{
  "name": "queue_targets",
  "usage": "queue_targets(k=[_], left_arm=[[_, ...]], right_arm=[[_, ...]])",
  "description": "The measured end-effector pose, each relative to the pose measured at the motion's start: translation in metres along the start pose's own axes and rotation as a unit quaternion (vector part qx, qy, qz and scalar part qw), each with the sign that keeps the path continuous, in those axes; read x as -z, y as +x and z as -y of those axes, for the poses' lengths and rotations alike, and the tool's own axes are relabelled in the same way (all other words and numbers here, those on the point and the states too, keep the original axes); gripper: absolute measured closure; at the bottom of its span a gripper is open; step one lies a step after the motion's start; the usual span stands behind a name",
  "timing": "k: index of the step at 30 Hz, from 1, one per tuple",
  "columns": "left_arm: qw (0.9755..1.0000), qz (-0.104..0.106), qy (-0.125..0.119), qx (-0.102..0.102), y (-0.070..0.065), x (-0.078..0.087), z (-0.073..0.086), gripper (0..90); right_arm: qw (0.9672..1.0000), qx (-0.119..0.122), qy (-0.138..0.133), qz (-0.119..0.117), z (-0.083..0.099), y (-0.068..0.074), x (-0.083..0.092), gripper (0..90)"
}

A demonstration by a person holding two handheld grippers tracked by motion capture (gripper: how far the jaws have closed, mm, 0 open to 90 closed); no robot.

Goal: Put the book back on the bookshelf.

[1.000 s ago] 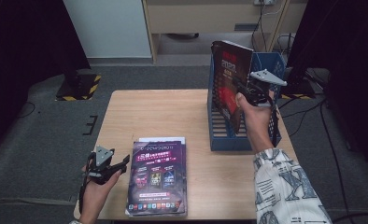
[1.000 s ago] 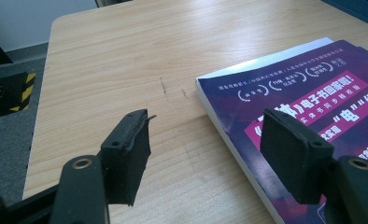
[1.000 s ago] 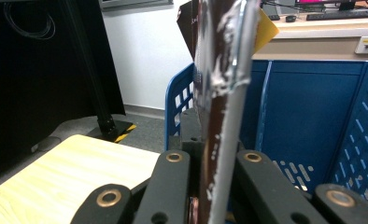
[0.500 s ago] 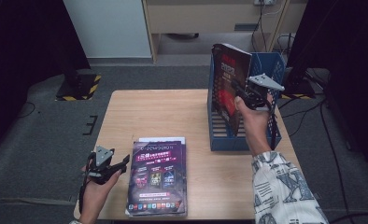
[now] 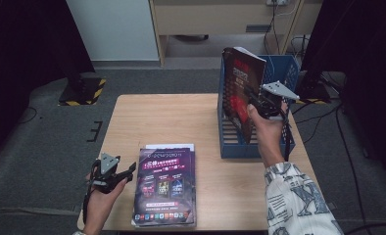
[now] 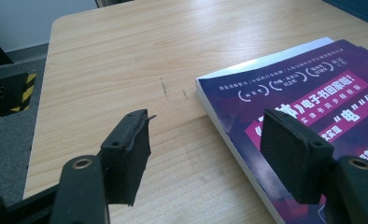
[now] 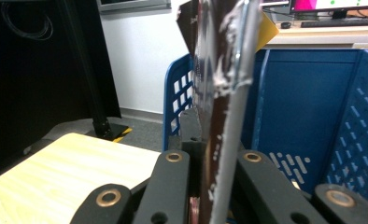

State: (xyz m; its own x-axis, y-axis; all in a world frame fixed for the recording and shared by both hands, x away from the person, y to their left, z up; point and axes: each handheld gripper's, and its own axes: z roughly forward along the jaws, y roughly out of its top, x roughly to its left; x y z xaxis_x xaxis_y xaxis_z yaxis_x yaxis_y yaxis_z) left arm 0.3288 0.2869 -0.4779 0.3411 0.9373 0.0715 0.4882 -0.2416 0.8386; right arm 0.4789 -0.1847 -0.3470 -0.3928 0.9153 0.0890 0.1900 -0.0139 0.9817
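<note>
Pale wood-grain tabletop (image 6: 126,56), smooth and matt, faintly scuffed. Glossy purple paper cover on the flat book (image 5: 164,185); dark, shiny cover on the upright book (image 5: 242,83). Perforated blue plastic file box (image 5: 240,147); matt black gripper pads (image 6: 126,154).

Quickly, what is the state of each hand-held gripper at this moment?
Left hand-held gripper: open, holding nothing, beside the purple-covered book.
Right hand-held gripper: shut on the dark red book, upright in the blue plastic file rack.

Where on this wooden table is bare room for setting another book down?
The far left of the wooden table is bare, bordered by the purple-covered book stack in front and the blue plastic file rack at right. The right side is crowded: the right gripper holds a dark red book upright there.
</note>
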Motion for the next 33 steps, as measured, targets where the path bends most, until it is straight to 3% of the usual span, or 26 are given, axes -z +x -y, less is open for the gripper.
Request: queue_targets(k=[15, 22, 33], left_arm=[[1.0000, 0.001, 0.000, 0.001, 0.0001, 0.0002, -0.0001, 33.0], [1.0000, 0.000, 0.000, 0.000, -0.0005, 0.0002, -0.0004, 33.0], [1.0000, 0.000, 0.000, 0.000, 0.0002, 0.0003, -0.0003, 33.0]], right_arm=[[0.9998, 0.006, 0.019, 0.007, 0.0052, 0.0020, -0.0045, 87.1], [0.9988, 0.014, 0.045, 0.011, 0.0041, 0.0039, -0.0032, 87.0], [0.9980, 0.007, 0.062, -0.004, 0.0072, 0.0039, -0.0064, 86.6]])
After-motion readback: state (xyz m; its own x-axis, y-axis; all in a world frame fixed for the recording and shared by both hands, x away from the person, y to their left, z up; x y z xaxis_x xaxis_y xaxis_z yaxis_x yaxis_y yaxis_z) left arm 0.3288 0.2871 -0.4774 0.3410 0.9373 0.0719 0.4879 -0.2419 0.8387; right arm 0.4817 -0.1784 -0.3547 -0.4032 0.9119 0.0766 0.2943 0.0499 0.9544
